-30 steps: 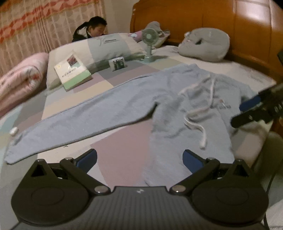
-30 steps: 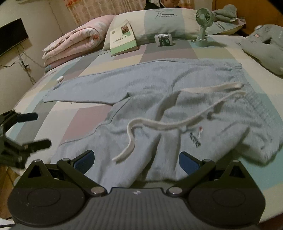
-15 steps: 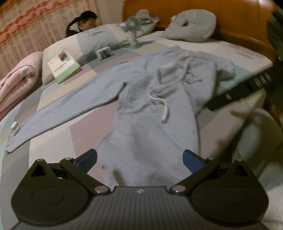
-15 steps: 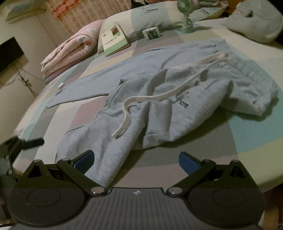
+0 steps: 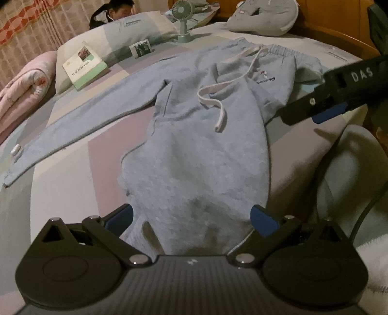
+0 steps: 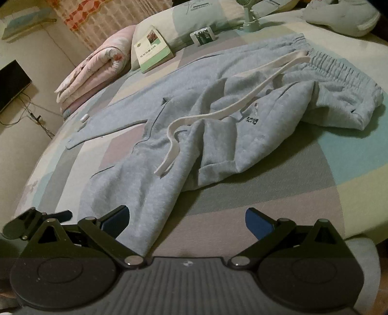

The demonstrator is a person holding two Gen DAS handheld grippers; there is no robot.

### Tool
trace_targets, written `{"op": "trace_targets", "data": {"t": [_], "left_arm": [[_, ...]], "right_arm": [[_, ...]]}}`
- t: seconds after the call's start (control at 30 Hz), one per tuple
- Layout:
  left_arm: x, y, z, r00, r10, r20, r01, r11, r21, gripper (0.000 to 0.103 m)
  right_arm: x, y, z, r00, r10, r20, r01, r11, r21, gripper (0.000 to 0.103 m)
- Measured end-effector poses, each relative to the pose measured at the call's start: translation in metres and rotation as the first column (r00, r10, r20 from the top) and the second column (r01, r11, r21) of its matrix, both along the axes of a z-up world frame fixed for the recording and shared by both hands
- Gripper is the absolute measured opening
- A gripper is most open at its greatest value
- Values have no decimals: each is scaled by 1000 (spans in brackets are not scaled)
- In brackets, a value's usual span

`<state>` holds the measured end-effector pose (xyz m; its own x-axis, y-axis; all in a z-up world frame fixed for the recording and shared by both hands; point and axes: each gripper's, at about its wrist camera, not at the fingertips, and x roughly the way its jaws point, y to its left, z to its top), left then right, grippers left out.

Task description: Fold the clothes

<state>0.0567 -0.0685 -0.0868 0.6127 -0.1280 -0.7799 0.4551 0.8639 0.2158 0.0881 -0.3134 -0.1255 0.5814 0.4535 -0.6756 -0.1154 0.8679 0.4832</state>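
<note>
The blue pants [image 5: 198,145] lie spread on the bed [image 6: 315,184]. The left gripper [image 5: 191,215] and right gripper [image 6: 186,218] are wide open, maybe just above the cloth.

The near leg of the light blue-grey fleece sweatpants [image 5: 201,169] runs under the black left gripper [image 5: 191,215], so its cuff is hidden. The black right gripper [image 5: 339,97] is cut off by the right edge of the left wrist view. Cover text on the green-and-white paperback book [image 6: 152,52] and the small dark embroidered logo [image 6: 252,120] is too small to read. The mint desk fan [image 6: 249,14] loses its head to the top edge.
</note>
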Motion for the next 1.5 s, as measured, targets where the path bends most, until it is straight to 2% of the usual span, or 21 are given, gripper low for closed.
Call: {"op": "trace_targets", "data": {"t": [0.13,0.3,0.37,0.63,0.87,1.03,1.2,1.33,1.5], "left_arm": [[1,4,-4,1000,-1,-18,1,1000,-15,102],[6,1,-14,999,-29,-42,29,1000,3,102],[8,2,-18,999,-8,-31,9,1000,10,102],[26,17,-16,998,60,-13,-61,997,-38,102],[48,32,-14,992,121,20,-120,992,-26,102],[63,34,-9,991,115,66,-116,993,6,103],[76,36,-6,992,101,71,-101,995,-5,103],[88,35,-9,994,69,81,-69,998,7,103],[98,39,0,995,53,84,-51,998,-23,102]], "right_arm": [[1,6,2,1000,14,3,-14,1000,-3,103],[3,11,2,1000,23,-7,-23,1000,-8,103],[4,12,2,1000,20,-17,-20,1000,-9,103],[6,9,3,999,-32,-36,31,999,-5,103],[7,11,1,999,-13,-34,13,1000,11,103],[9,12,-1,999,11,-32,-10,1000,28,103],[9,16,-5,994,104,-30,-100,987,126,103],[13,31,-16,979,194,-64,-178,964,196,103],[19,60,-22,950,299,-90,-278,941,192,103]]}}
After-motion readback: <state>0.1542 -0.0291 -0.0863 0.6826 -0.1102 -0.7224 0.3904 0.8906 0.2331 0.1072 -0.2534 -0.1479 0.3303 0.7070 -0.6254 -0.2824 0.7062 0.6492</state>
